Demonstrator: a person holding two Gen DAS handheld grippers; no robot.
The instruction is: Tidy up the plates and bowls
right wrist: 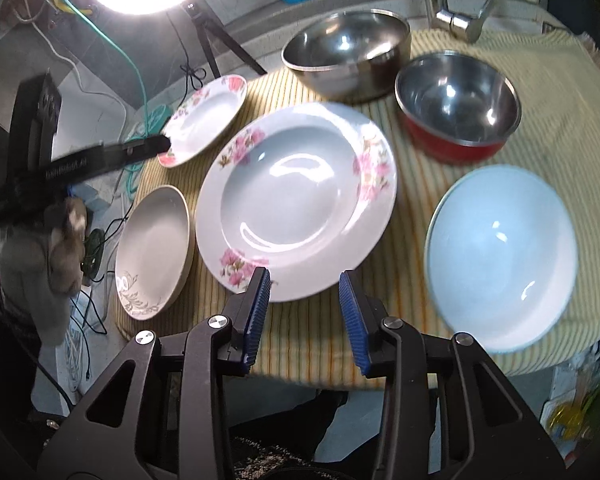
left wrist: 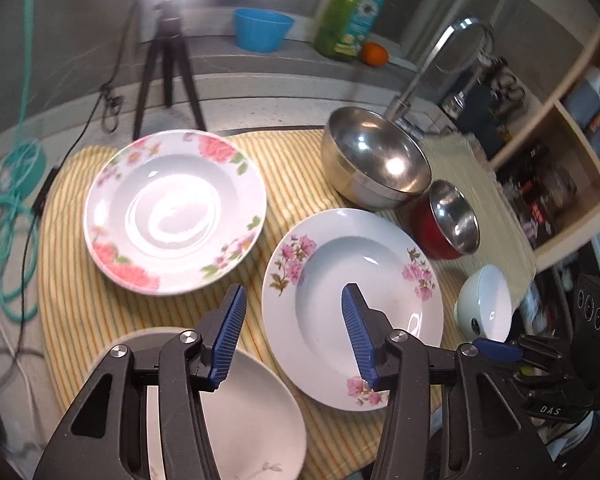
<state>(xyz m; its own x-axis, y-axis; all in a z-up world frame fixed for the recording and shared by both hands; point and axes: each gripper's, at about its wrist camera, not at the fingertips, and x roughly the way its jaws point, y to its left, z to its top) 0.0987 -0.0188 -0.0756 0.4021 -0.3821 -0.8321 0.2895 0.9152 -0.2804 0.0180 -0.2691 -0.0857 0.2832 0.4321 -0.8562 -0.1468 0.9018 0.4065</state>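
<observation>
On a yellow striped cloth [left wrist: 300,168] lie a floral plate with big pink flowers [left wrist: 176,212] [right wrist: 204,120], a white deep plate with small pink flowers [left wrist: 352,304] [right wrist: 296,200] and a beige plate [left wrist: 240,412] [right wrist: 154,252]. A large steel bowl [left wrist: 376,164] [right wrist: 344,48], a red steel-lined bowl [left wrist: 448,220] [right wrist: 456,104] and a white bowl [left wrist: 486,304] [right wrist: 500,256] stand to the right. My left gripper [left wrist: 294,300] is open above the cloth between the plates. My right gripper [right wrist: 304,284] is open at the deep plate's near rim.
A ring light on a tripod [left wrist: 168,64] stands behind the cloth. A blue tub [left wrist: 262,28], a green soap bottle [left wrist: 350,12] and an orange [left wrist: 374,54] sit on the back ledge. A tap [left wrist: 432,64] rises at the right, by open shelves [left wrist: 560,128]. Cables [left wrist: 12,216] hang at the left.
</observation>
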